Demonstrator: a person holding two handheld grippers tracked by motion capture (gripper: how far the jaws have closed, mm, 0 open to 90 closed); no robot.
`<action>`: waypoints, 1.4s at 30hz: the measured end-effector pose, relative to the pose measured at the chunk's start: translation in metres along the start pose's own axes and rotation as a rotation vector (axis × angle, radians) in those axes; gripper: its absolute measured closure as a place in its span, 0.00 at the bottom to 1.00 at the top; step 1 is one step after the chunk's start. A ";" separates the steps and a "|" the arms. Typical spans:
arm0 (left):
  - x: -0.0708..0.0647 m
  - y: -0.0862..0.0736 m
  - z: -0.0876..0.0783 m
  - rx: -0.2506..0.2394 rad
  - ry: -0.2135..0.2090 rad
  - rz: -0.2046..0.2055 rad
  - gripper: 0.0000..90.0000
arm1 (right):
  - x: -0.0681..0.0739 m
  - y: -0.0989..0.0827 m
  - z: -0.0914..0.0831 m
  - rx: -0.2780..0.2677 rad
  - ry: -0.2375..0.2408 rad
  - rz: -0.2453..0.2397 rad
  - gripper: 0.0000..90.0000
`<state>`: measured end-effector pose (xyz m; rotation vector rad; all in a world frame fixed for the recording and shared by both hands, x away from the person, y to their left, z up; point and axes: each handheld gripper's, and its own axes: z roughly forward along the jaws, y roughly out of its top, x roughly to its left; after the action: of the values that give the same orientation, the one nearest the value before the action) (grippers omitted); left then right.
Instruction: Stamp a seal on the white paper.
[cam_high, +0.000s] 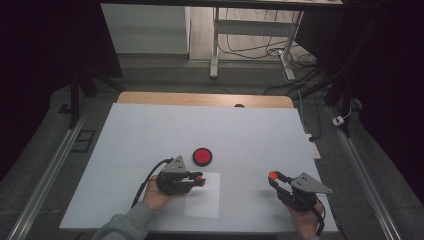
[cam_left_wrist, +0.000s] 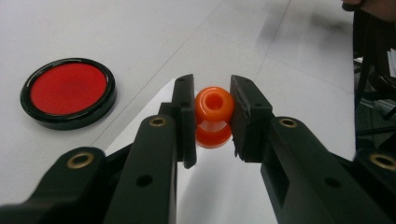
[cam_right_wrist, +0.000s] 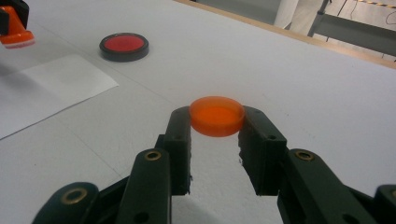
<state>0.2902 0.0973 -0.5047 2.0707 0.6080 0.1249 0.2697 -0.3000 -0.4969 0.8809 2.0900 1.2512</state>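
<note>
Orange plastic stamp (cam_left_wrist: 213, 116) is clamped in my left gripper (cam_high: 200, 180), its round orange cap (cam_right_wrist: 216, 115) in my right gripper (cam_high: 274, 176); inking at the red ink pad (cam_high: 202, 156) and stamping the white paper sheet (cam_high: 205, 200) look still ahead.

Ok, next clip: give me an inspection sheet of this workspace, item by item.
Surface: white tabletop with a wooden far edge; a white paper sheet lies near the front.
Job's things: orange stamp in the left gripper; orange round cap in the right gripper; red ink pad in its black case, open, behind the sheet.
Clutter: nothing seen.
Grippers: left shut on the stamp, above the sheet; right shut on the cap, apart from the sheet.
Cables: a black cable trails from the left gripper; loose cables on the floor.
Surroundings: metal table legs and a dark room beyond.
</note>
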 end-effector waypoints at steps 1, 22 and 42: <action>0.000 0.000 0.001 0.005 -0.001 0.001 0.80 | 0.000 0.000 0.000 0.000 0.000 0.000 0.71; -0.001 -0.007 0.021 0.080 0.002 0.019 0.80 | 0.001 0.000 0.000 0.001 0.002 -0.001 0.71; -0.006 -0.011 0.028 0.120 0.012 0.041 0.80 | 0.001 0.000 0.001 0.002 0.004 -0.002 0.71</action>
<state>0.2903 0.0776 -0.5286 2.2003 0.5927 0.1271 0.2695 -0.2991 -0.4974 0.8783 2.0949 1.2510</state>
